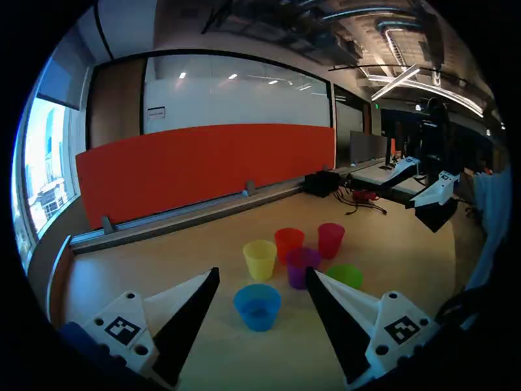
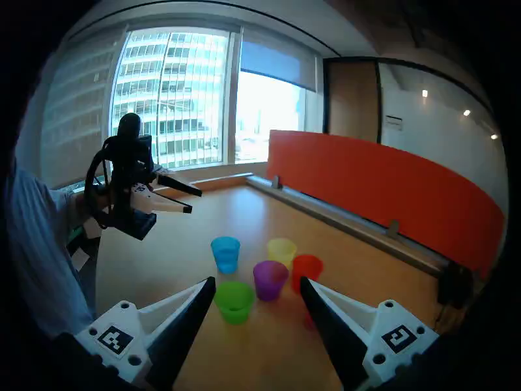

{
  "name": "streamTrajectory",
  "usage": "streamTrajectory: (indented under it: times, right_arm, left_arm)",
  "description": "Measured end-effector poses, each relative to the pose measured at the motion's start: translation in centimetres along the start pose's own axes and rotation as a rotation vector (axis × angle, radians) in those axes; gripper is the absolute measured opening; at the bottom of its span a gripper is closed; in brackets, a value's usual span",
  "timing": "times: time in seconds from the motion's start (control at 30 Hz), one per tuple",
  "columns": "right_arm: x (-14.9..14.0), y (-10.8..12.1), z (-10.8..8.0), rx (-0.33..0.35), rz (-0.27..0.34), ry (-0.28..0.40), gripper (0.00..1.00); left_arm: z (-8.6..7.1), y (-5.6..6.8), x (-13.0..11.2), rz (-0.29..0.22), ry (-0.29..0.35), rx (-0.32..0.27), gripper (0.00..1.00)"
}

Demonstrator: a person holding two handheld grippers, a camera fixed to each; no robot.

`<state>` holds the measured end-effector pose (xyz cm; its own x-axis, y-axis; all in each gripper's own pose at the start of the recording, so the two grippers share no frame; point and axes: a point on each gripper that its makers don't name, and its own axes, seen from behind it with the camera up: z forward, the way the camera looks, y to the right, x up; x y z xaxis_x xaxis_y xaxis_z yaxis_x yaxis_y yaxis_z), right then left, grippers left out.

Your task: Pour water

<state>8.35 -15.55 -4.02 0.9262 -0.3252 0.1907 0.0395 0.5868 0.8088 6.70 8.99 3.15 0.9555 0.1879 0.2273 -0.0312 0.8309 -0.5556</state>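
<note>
Spread wide and clasping nothing, the two fingers of my left gripper [image 1: 261, 271] are framing a translucent blue plastic cup [image 1: 257, 306]. It is standing upright on the pale wooden tabletop [image 1: 391, 260], dead ahead and centred in the gap, closer to me than any other cup. Its axis is running vertically, so I am judging that a level approach, straight forward along the fingers, is what the grasp is calling for. The lower part of the cup is looking darker, which may be water, though I cannot tell for sure.

Beyond it, the other cups are clustering close together: a yellow plastic cup [image 1: 260, 259] directly behind, then a red-orange plastic cup [image 1: 288, 242], a purple plastic cup [image 1: 301, 266], a crimson plastic cup [image 1: 330, 239] and, off to my right, a green plastic cup [image 1: 344, 275].

In the right gripper view, my right gripper [image 2: 256, 280] is also hanging released and empty. The green cup is sitting nearest between its fingers, with the purple one just behind. From that side the blue cup is lying farther off, past the green one and towards my left gripper, which is hovering above the table edge. So I am taking the left hand as the nearer one for the blue cup, and the right for the green.
</note>
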Motion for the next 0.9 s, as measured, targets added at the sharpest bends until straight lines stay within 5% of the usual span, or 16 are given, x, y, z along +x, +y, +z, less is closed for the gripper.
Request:
streamTrajectory:
  times: [0.9]
  right_arm:
    - [-5.4, -1.4, 5.4, 0.068, -0.018, -0.095, 1.0]
  left_arm:
    - [3.3, 0.2, -7.9, 0.016, -0.175, -0.046, 0.98]
